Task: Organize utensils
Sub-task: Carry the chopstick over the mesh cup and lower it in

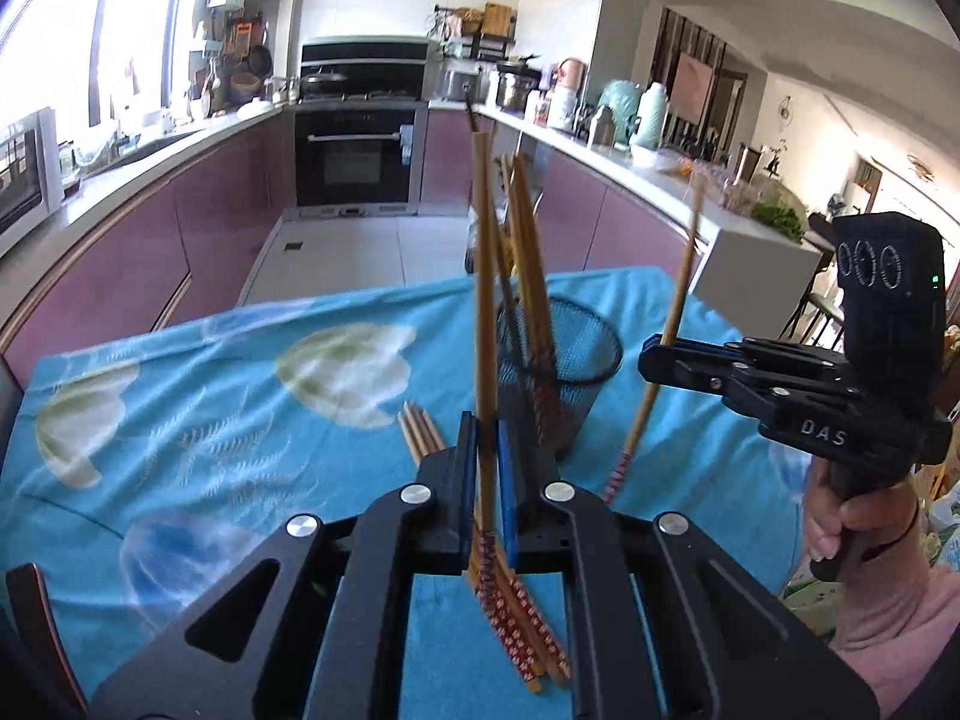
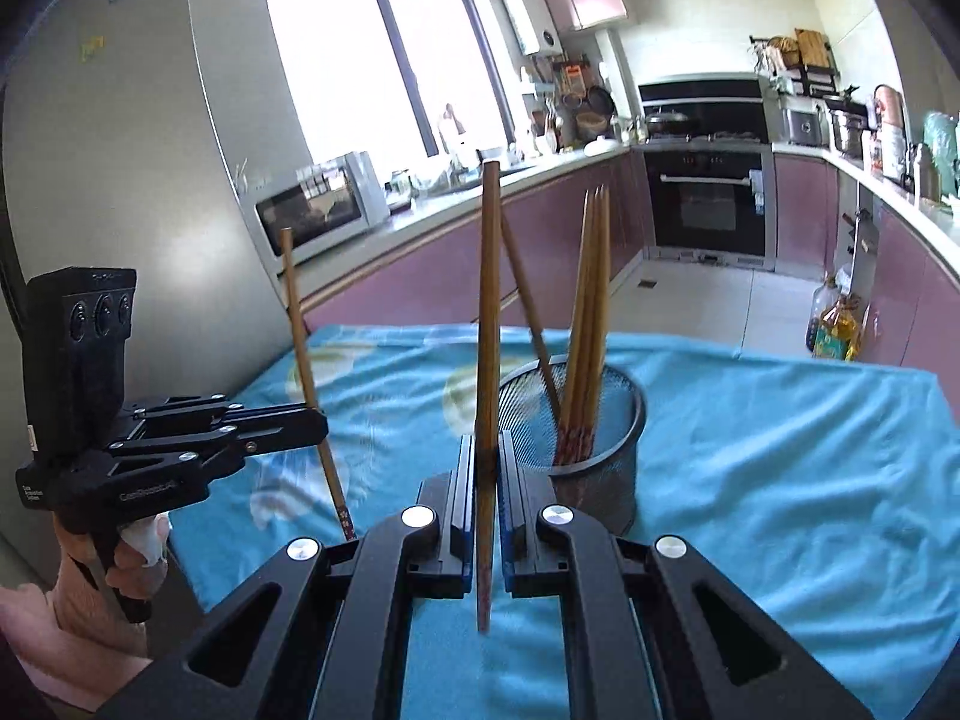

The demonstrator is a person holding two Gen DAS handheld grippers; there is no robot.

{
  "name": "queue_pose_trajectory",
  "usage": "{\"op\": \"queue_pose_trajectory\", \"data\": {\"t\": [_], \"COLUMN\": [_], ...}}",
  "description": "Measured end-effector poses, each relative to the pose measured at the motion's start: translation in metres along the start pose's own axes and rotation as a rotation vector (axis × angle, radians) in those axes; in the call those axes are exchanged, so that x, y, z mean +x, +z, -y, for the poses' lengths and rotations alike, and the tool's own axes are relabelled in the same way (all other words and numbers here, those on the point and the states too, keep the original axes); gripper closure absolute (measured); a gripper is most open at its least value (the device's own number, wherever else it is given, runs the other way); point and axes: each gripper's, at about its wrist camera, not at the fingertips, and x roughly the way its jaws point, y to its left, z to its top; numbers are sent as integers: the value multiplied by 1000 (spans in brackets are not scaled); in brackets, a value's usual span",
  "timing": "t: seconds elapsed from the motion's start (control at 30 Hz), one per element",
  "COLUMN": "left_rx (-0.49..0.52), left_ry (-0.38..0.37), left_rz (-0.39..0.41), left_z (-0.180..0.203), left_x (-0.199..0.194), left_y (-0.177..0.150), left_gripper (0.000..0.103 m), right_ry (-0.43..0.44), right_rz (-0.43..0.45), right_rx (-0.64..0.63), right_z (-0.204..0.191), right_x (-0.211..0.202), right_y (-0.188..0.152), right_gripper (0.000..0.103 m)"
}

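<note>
My left gripper (image 1: 487, 438) is shut on one bamboo chopstick (image 1: 485, 300), which stands nearly upright above the blue tablecloth (image 1: 210, 420). Just beyond it a black mesh cup (image 1: 561, 360) holds several chopsticks. More chopsticks (image 1: 522, 618) lie flat on the cloth under the gripper. To the right, my right gripper (image 1: 651, 354) is shut on another chopstick (image 1: 678, 312). In the right wrist view the right gripper (image 2: 487, 456) clamps its chopstick (image 2: 489, 300) in front of the mesh cup (image 2: 576, 420), and the left gripper (image 2: 318, 426) holds its chopstick (image 2: 306, 360) at the left.
Purple kitchen cabinets with worktops run along both sides, with an oven (image 1: 354, 156) at the far end. A microwave (image 2: 318, 210) sits on the left counter beside a grey fridge (image 2: 120, 150). An oil bottle (image 2: 834, 324) stands on the floor past the table's far right corner.
</note>
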Motion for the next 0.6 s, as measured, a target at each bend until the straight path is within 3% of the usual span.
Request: {"op": "queue_pose_trajectory", "data": {"t": [0.6], "left_rx": [-20], "left_ry": [-57], "left_rz": [158], "left_z": [27], "left_x": [-19], "left_y": [82], "left_gripper": [95], "right_ry": [9], "right_rz": [160], "right_rx": [-51], "right_z": [10], "right_x": [-33], "right_y": [65], "right_gripper": [97]}}
